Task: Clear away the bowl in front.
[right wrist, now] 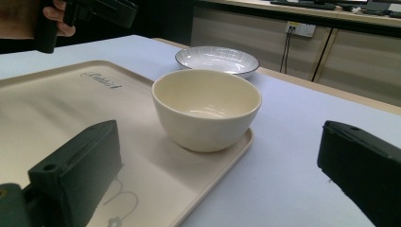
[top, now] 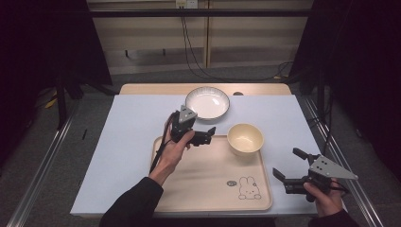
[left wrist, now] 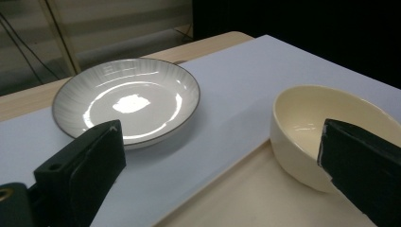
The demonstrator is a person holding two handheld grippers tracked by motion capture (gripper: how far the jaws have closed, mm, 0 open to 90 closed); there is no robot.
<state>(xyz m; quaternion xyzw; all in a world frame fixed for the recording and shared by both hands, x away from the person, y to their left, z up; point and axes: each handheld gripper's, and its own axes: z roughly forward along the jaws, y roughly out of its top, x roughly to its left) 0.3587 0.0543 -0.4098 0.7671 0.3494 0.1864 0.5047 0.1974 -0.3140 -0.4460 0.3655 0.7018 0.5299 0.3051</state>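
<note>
In the high view the left gripper (top: 208, 134), held in the person's left hand (top: 176, 150) above the far left corner of the flat beige plastic tray (top: 208, 182), points its black jaws toward the small cream ceramic bowl (top: 244, 138); from that angle the jaws overlap each other and their gap is hard to read, but the left gripper view shows them spread wide with nothing between them, one jaw cutting off the near edge of the shallow white ribbed plate with a dark rim (left wrist: 126, 100) and the other covering part of the bowl's (left wrist: 326, 130) near side. The bowl stands upright and empty in the far right corner of the tray, its base hidden behind its own wall in the high view; in the right gripper view it (right wrist: 206, 109) sits right at the tray's (right wrist: 56, 101) raised edge. The plate lies on the pale blue-white mat (top: 137, 123) beyond the tray, apart from the bowl, with a strip of wooden tabletop (top: 156, 89) behind it. The right gripper (top: 289, 165), held in the right hand (top: 326, 198) low over the mat just off the tray's right edge, is also released, its jaws wide apart and empty. A small rabbit drawing (top: 249, 188) marks the tray's near right corner; the mark beside it is too small to make out. Dark cables (top: 191, 52) hang down the wall behind the table, and the surroundings to both sides are too dark to read.
</note>
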